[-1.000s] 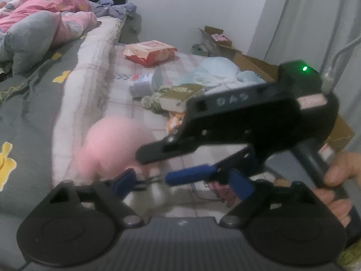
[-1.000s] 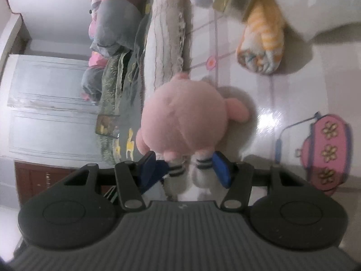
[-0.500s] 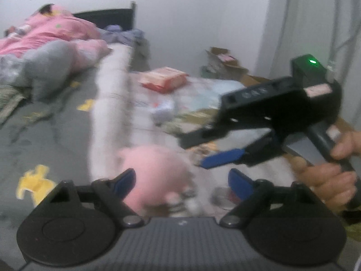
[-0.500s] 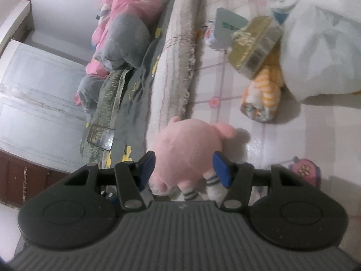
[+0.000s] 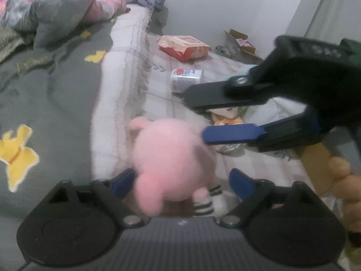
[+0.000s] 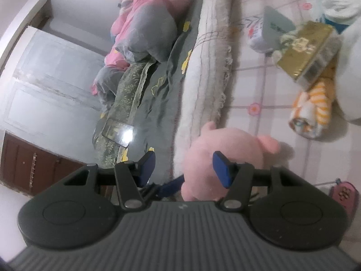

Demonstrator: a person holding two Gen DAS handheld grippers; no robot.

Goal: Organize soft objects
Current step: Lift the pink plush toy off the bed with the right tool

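Pink plush pig (image 5: 173,158) lay on the checked floor mat (image 5: 259,167), right against the pale edge of the mattress (image 5: 119,85). Its striped socks (image 5: 207,199) pointed toward the left wrist camera. Picture blurred with motion.

Left claw (image 5: 181,181): jaws stood wide, one blue pad (image 5: 123,180) at each side of the pig's lower body. Left pad close to the plush, possibly brushing it; right pad clear of it, with a gap. Nothing gripped.

Right claw (image 6: 185,169): jaws about half apart and empty. In its own view the pig (image 6: 225,155) sat behind the right-hand pad, not between the two. In the left wrist view the same claw (image 5: 216,117) reached in from the right, above the pig, its lower blue pad just at the plush's upper edge; contact could not be told. Fingers of a hand (image 5: 345,180) held its handle at the right edge.

Surroundings: grey bedcover with yellow shapes (image 5: 45,90), pink and grey bedding (image 5: 56,6) bunched at the far end. On the mat beyond the pig: a red-orange packet (image 5: 185,47), a small white pack (image 5: 186,79), a gold box (image 6: 309,52), an orange-striped rolled cloth (image 6: 313,110), open cardboard boxes (image 5: 239,43) by the wall.
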